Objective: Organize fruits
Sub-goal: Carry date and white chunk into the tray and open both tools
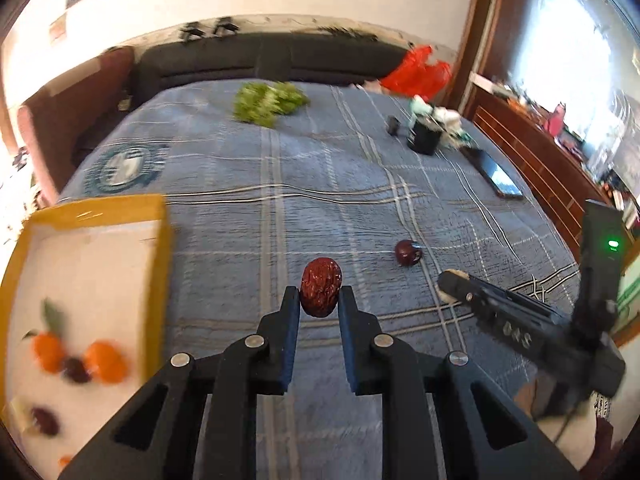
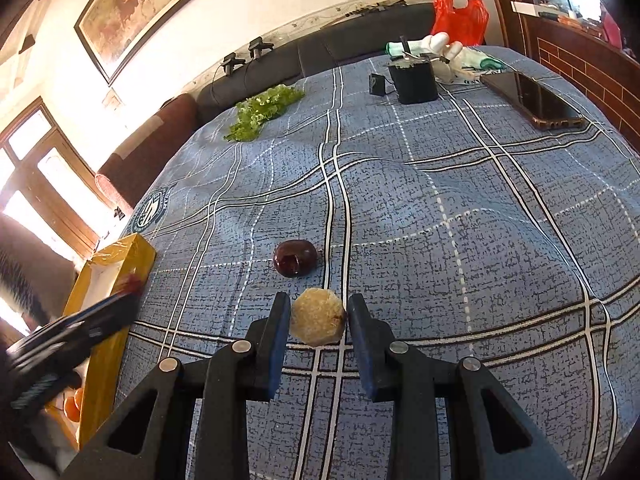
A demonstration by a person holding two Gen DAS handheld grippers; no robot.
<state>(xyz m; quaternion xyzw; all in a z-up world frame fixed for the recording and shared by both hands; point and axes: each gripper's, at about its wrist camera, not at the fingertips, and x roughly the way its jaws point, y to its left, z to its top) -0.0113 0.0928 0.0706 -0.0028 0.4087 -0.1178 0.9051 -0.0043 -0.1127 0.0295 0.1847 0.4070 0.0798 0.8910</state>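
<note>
We are mid-transfer: our left gripper point(image 1: 319, 300) is clamped on a wrinkled red date point(image 1: 321, 291), lifted over the blue checked cloth point(image 1: 320, 208), and next must swing left to the yellow box point(image 1: 160, 240) holding oranges point(image 1: 105, 362). Our right gripper point(image 2: 318, 320) brackets a pale round fruit point(image 2: 317, 317), jaws close beside it; whether they grip, we cannot tell. A dark plum point(image 2: 295, 257) lies just beyond.

Blue plaid bedspread point(image 2: 460, 208) carrying a dark round fruit point(image 2: 295, 257), green leafy bunch point(image 2: 262, 110), black cup point(image 2: 413, 80), small black box point(image 2: 377, 84), phone point(image 2: 534, 98), red plastic bag point(image 2: 460, 14), yellow-rimmed tray point(image 1: 158, 248) at its left edge
</note>
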